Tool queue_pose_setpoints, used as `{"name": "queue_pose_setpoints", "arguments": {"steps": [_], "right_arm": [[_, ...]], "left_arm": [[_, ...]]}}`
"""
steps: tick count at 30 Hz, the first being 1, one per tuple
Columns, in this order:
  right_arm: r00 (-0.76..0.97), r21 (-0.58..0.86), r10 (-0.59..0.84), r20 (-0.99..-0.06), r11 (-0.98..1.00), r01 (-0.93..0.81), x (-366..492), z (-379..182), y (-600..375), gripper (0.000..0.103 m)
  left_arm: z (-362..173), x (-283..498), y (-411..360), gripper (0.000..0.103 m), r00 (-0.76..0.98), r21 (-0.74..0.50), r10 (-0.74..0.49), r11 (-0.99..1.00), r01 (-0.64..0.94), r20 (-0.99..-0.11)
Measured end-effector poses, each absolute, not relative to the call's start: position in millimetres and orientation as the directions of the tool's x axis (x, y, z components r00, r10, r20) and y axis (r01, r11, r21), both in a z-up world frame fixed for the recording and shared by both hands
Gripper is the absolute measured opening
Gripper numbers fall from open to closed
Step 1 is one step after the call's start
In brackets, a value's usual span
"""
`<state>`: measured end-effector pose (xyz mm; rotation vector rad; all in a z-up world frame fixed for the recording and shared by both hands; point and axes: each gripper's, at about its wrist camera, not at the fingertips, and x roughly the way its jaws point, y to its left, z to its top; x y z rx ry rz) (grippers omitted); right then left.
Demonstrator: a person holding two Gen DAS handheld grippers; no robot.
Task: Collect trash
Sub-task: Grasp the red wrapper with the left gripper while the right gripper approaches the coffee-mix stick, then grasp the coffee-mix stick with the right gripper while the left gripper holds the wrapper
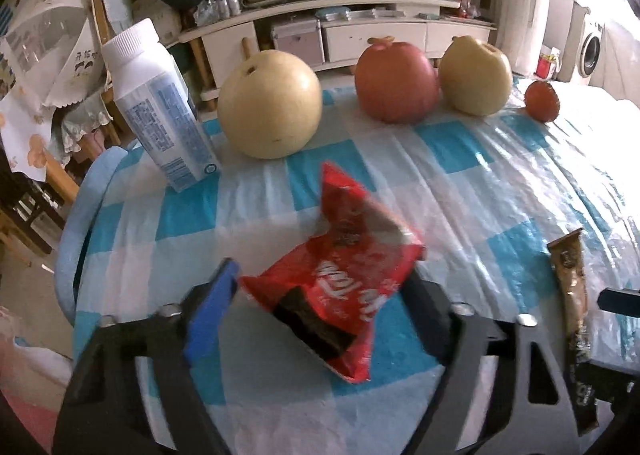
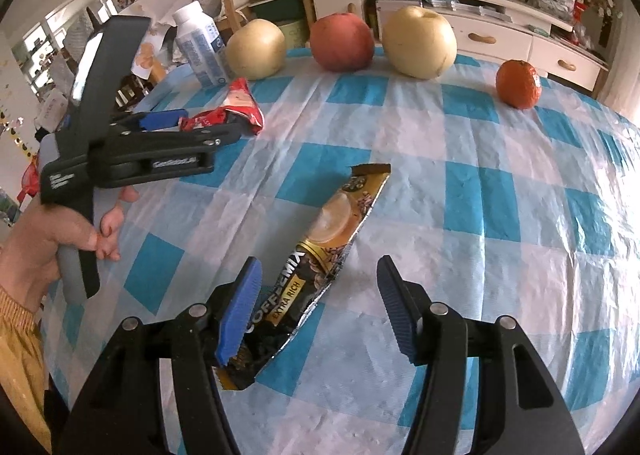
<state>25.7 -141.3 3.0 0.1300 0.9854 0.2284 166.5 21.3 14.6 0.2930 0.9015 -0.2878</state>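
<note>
A crumpled red snack wrapper (image 1: 348, 251) lies on the blue-and-white checked table cover (image 1: 460, 183). My left gripper (image 1: 324, 271) straddles it, open, with its pads at the wrapper's two edges and not squeezing it. In the right wrist view the left gripper (image 2: 212, 121) is at the left, around the red wrapper (image 2: 240, 99). A gold and black coffee-mix sachet (image 2: 332, 239) lies flat in front of my right gripper (image 2: 319, 261). That gripper is open, and the sachet's torn near end rests against its left pad (image 2: 240, 307). The sachet (image 1: 572, 295) also shows at the right edge of the left wrist view.
Along the far side of the table stand a white milk bottle (image 1: 156, 107), a yellow pear (image 1: 270, 103), a red apple (image 1: 396, 83), a second pear (image 1: 476, 75) and a small orange (image 2: 518, 85). A person's hand (image 2: 44, 243) holds the left gripper's handle. Cluttered shelves stand behind.
</note>
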Motion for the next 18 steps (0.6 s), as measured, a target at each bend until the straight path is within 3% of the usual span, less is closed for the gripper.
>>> {"name": "queue_pose_setpoints", "arguments": {"steps": [3, 7, 18], "right_arm": [[0.535, 0.204, 0.242, -0.809, 0.970, -0.131, 25.6, 3.4, -140.6, 0.060], [0.518, 0.203, 0.247, -0.819, 0.969, -0.141, 27.7, -1.3, -138.0, 0.040], [0.526, 0.179, 0.259, -0.810, 0.964, -0.199, 22.9, -0.1, -132.1, 0.026]], "left_arm": [[11.9, 166.7, 22.3, 0.070, 0.584, 0.114, -0.132, 0.924, 0.365, -0.801], [11.2, 164.3, 22.0, 0.068, 0.590, 0.104, -0.136, 0.929, 0.354, -0.796], [13.9, 137.1, 25.0, 0.061, 0.596, 0.070, -0.141, 0.946, 0.317, -0.791]]}}
